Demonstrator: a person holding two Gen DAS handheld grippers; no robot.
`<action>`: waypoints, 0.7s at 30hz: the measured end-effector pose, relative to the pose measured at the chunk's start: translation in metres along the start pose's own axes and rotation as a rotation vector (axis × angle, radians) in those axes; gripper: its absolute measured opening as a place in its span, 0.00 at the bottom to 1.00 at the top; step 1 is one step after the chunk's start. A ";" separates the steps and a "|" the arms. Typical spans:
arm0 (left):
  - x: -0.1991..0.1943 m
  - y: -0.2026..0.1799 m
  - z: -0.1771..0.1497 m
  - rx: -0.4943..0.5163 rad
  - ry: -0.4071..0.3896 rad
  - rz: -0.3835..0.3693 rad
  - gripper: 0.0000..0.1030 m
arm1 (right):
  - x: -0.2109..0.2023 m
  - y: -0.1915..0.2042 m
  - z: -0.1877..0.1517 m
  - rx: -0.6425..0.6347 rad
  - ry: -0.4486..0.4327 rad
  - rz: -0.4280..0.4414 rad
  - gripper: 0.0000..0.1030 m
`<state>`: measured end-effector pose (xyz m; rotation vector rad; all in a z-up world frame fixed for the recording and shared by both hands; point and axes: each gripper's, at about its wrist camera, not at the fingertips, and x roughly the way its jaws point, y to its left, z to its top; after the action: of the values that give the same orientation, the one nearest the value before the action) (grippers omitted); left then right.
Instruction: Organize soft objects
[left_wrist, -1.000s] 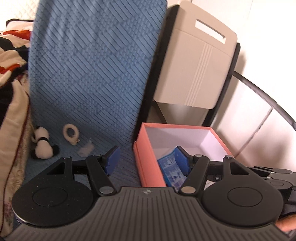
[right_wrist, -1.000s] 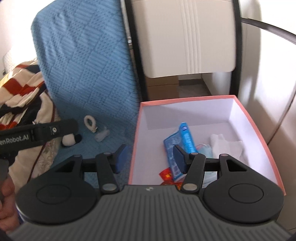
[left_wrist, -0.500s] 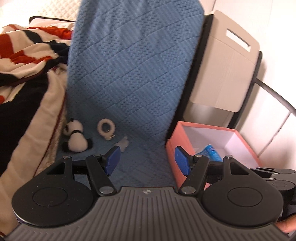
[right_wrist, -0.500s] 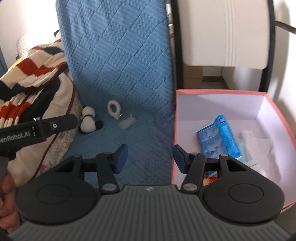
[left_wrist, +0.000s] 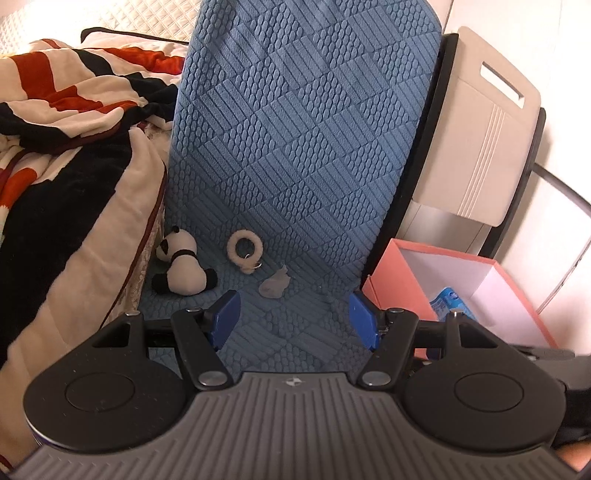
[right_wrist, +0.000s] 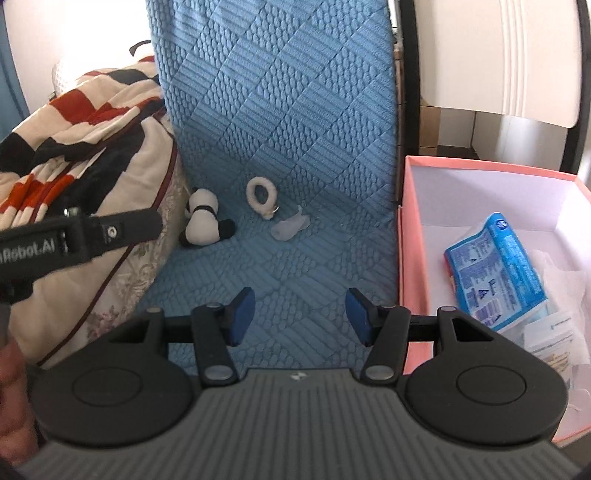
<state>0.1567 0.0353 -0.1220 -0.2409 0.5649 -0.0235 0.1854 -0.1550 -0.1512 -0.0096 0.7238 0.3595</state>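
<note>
A blue quilted mat (left_wrist: 295, 155) covers the seat and rises up behind it. A striped blanket (left_wrist: 62, 147) is heaped along its left edge. At its right edge a beige folding chair (left_wrist: 476, 147) leans against the bright white wall (left_wrist: 554, 48).

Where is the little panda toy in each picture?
Left wrist view: the panda toy lies left of centre on the blue mat, beside the striped blanket.
Right wrist view: the panda toy lies left of centre, again beside the blanket.
Shared landmark: the cream fluffy ring, just right of the panda.
</note>
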 end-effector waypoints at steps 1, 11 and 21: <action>0.002 0.000 -0.002 0.000 0.005 0.006 0.68 | 0.002 0.001 0.000 -0.010 -0.002 0.002 0.55; 0.015 0.010 -0.017 -0.008 0.009 0.027 0.68 | 0.009 0.001 -0.009 -0.008 -0.060 0.002 0.55; 0.033 0.017 -0.019 -0.021 0.036 0.073 0.68 | 0.022 0.004 -0.013 -0.026 -0.050 -0.008 0.55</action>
<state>0.1735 0.0446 -0.1581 -0.2406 0.6096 0.0487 0.1911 -0.1457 -0.1747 -0.0281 0.6689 0.3607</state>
